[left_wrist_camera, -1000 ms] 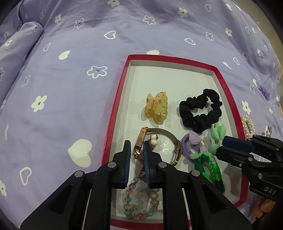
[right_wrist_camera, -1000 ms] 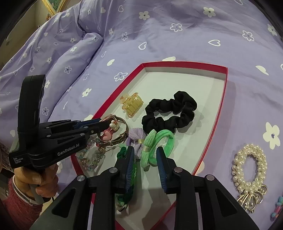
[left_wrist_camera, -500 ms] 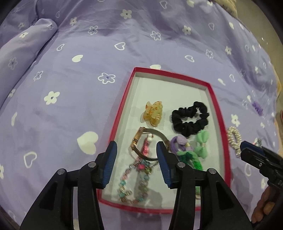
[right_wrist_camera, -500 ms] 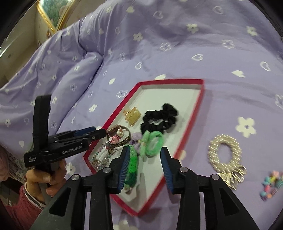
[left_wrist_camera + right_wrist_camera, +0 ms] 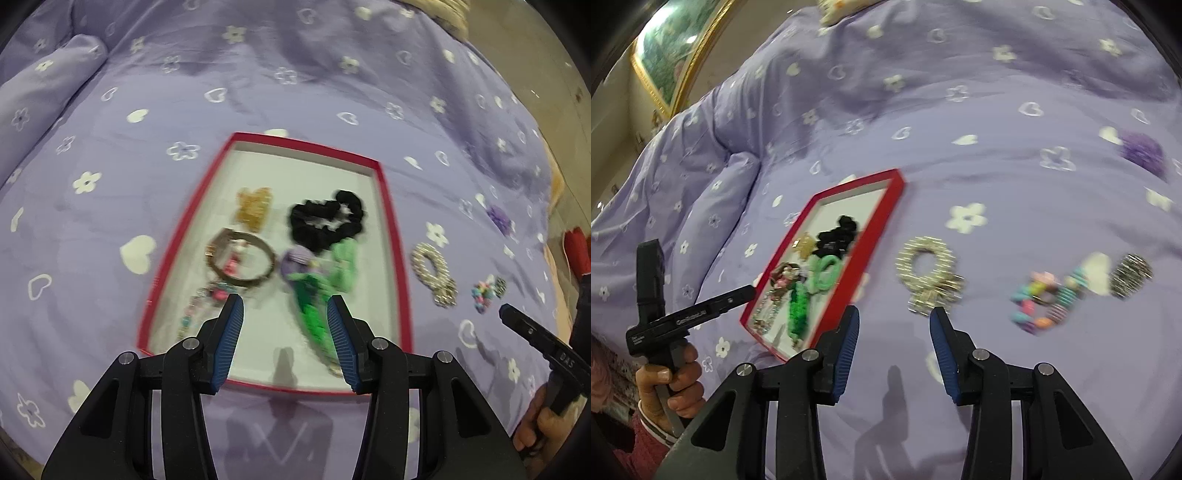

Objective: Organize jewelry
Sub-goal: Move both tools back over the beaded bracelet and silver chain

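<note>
- Right wrist view: our right gripper [image 5: 894, 325] hovers, fingers wide, near the pearl ring [image 5: 929, 271] on the bed [image 5: 960, 110].
- Red tray [image 5: 400, 266] holds several pieces; our left gripper [image 5: 284, 332], fingers wide, is empty.
- Beaded bracelet [image 5: 1047, 301] remains outside.

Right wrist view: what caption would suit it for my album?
Open right gripper above a purple bedspread, facing a pearl hair tie beside the red tray.
</note>
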Available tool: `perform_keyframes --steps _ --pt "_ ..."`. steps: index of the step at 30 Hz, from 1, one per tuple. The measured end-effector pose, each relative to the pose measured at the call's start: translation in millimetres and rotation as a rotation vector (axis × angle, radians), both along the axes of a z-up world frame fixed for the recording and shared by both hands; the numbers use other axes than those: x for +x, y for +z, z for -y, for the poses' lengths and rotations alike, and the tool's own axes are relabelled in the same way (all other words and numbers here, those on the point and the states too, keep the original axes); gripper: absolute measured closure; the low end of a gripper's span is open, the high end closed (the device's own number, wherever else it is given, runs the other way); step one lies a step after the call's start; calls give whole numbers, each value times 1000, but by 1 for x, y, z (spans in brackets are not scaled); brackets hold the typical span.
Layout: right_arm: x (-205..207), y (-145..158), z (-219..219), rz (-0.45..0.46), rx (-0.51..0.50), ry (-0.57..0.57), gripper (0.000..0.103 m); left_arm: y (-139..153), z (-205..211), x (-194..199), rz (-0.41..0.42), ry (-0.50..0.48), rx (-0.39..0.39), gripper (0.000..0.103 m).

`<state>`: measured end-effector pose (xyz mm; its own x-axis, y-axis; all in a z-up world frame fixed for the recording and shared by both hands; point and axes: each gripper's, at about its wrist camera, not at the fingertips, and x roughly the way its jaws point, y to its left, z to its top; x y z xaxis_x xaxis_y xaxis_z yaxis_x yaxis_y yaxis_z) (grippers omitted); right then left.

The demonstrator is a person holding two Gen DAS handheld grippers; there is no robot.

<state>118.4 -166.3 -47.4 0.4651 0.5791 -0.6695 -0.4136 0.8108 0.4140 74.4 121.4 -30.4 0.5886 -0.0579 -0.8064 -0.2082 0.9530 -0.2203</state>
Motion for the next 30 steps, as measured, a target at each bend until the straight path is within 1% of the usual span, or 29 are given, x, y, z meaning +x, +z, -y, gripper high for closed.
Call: perform_keyframes --steps 8,15,22,30 --pt "-10 -8 56 -19 4 -105 60 7 34 9 3 -67 -5 57" --pt "-12 -15 99 -29 -4 -189 60 8 77 21 -1 -163 18 57" --pt "-4 -20 127 -33 -13 -240 60 7 122 37 -8 -260 30 57" --pt "22 -24 148 -32 -43 -286 60 5 176 64 -19 -380 31 57"
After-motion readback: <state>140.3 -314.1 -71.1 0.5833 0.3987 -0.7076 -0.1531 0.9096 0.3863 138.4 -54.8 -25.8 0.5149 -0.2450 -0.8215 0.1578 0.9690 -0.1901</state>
